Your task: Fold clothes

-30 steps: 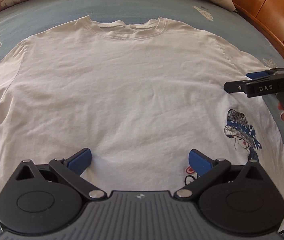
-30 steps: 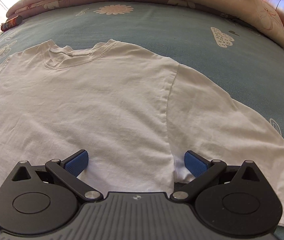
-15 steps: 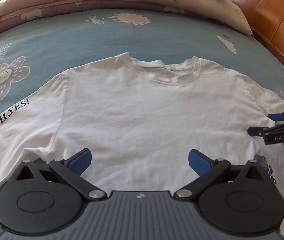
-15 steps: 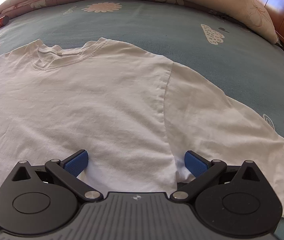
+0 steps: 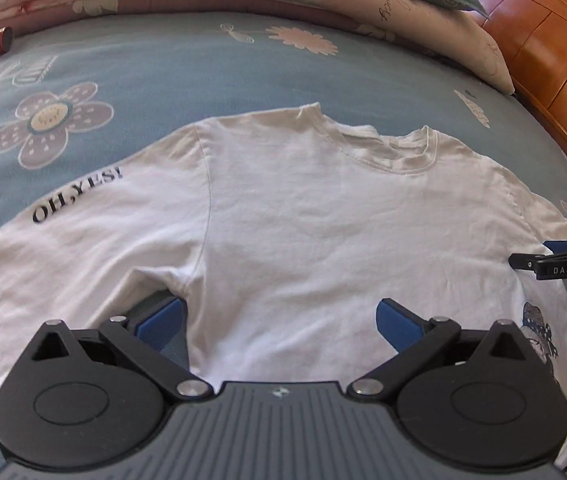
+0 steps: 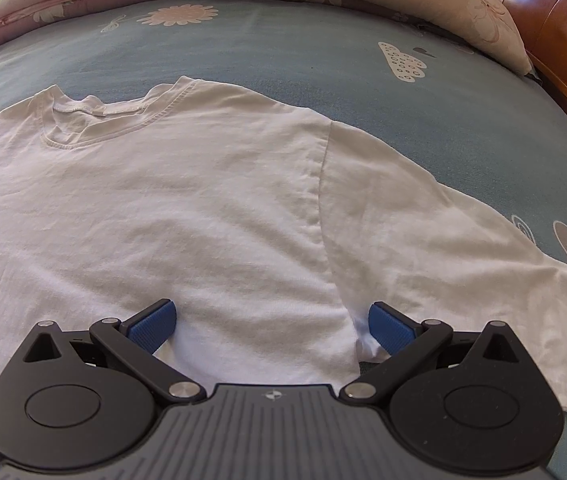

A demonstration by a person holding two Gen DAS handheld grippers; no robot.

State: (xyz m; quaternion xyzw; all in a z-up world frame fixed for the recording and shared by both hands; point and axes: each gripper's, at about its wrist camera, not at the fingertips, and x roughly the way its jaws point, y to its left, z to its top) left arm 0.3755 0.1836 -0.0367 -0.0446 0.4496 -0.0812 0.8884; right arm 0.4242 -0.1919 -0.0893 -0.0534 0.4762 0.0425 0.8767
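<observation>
shirt (image 5: pixel 323 232) flat, face-up on bed (image 5: pixel 163 68) | left claw (image 5: pixel 279 320) spread wide at left armpit | right claw (image 6: pixel 271 324) spread wide at right armpit | risk: pinching one layer only, or sheet too, skews fold

two hand-held grippers, black and grey with blue finger pads

the left gripper (image 5: pixel 279 320) has a ribbed grey body with a small emblem at its front edge, two round black discs at the sides with triangular cut-outs, black link arms on silver pivot screws, and textured blue pads (image 5: pixel 161 322). the right gripper (image 6: pixel 271 322) is built the same; from the left wrist view its side (image 5: pixel 555 266) shows white "das" lettering, a black handle and thin dark cables low at the edge.
</observation>
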